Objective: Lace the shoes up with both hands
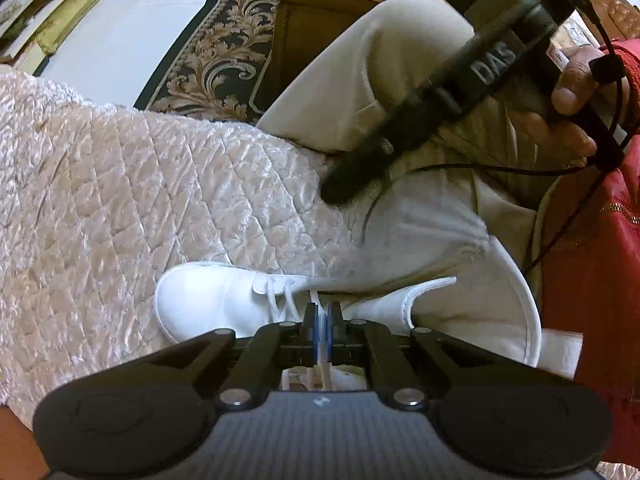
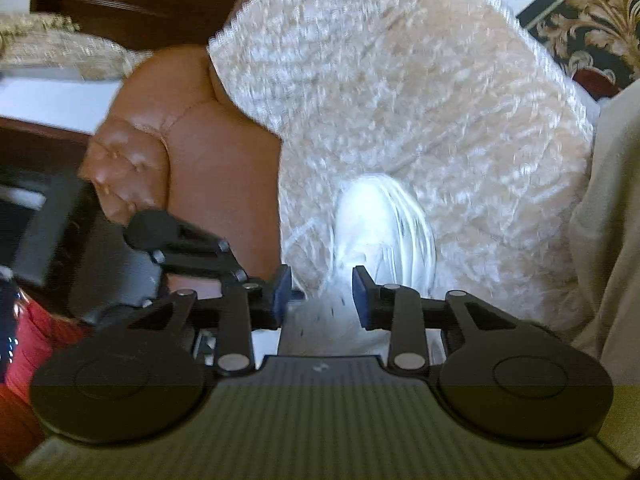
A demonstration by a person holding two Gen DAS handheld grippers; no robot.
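Observation:
A white canvas shoe (image 1: pixel 208 300) lies on its side on a quilted cream blanket, toe to the left, with white lace crossed through its lower eyelets. My left gripper (image 1: pixel 322 314) points down over the shoe's throat, shut on a white lace strand (image 1: pixel 323 364) that runs between its blue pads. The right gripper (image 1: pixel 338 190) hangs above and behind the shoe, held by a hand (image 1: pixel 576 92) in a red sleeve. In the blurred right wrist view, the right gripper (image 2: pixel 320 294) stands open with blue pads (image 2: pixel 360 300) apart. The shoe (image 2: pixel 376 224) lies just beyond them, and nothing is pinched.
The quilted blanket (image 1: pixel 120 200) covers a brown leather sofa (image 2: pixel 208 152). A person's beige trouser leg (image 1: pixel 400 80) crosses behind the shoe. A patterned dark rug (image 1: pixel 216 52) and a wooden table (image 1: pixel 320 4) lie beyond. A black cable (image 1: pixel 480 168) trails from the right gripper.

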